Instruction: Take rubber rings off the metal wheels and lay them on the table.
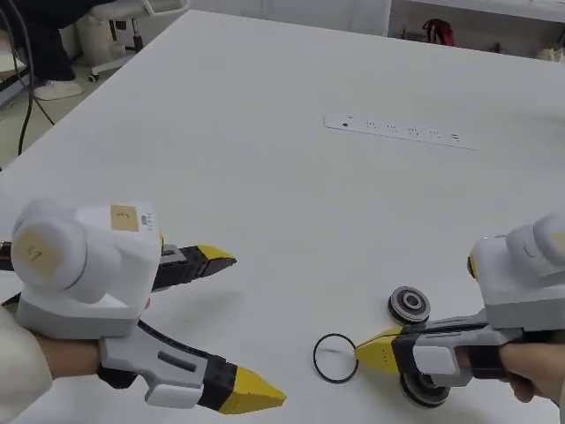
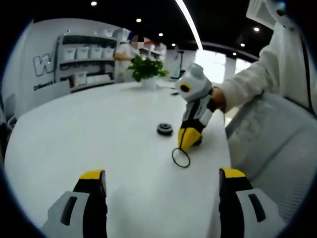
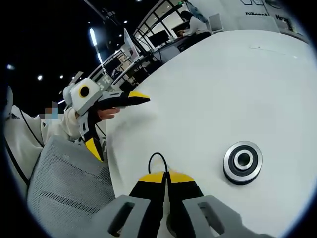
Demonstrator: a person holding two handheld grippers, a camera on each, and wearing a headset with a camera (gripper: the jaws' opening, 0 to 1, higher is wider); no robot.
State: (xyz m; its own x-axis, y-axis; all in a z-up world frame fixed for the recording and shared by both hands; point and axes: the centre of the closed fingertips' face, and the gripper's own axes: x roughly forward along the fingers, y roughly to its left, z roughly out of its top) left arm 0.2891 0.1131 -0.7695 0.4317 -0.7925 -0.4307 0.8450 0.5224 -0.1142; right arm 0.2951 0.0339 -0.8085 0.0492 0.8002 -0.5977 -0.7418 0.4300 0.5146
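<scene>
Rubber ring (image 1: 335, 358) lies flat on the white desk (image 1: 265, 177) at the lower centre of the head view. The right gripper (image 1: 364, 352) reaches in from the lower right, its yellow fingers clenched on the ring's right edge. One metal wheel (image 1: 409, 304) sits just above that gripper, and a second wheel (image 1: 424, 389) is partly hidden under its body. The left gripper (image 1: 237, 327) sits at the lower left, fingers released and wide apart, grasping nothing. A power strip (image 1: 402, 131) lies at the upper right, well apart.

Left gripper view: the ring (image 2: 181, 157) lies at centre, beyond the spread fingers. The right gripper's tip touches its far edge. A potted plant (image 2: 146, 69) stands at the upper centre.

Right gripper view: at the bottom centre the closed fingers meet, and the ring's loop (image 3: 157, 159) shows past them. The metal wheel (image 3: 242, 162) lies at the lower right. A mesh chair (image 3: 64, 188) is at the lower left.
</scene>
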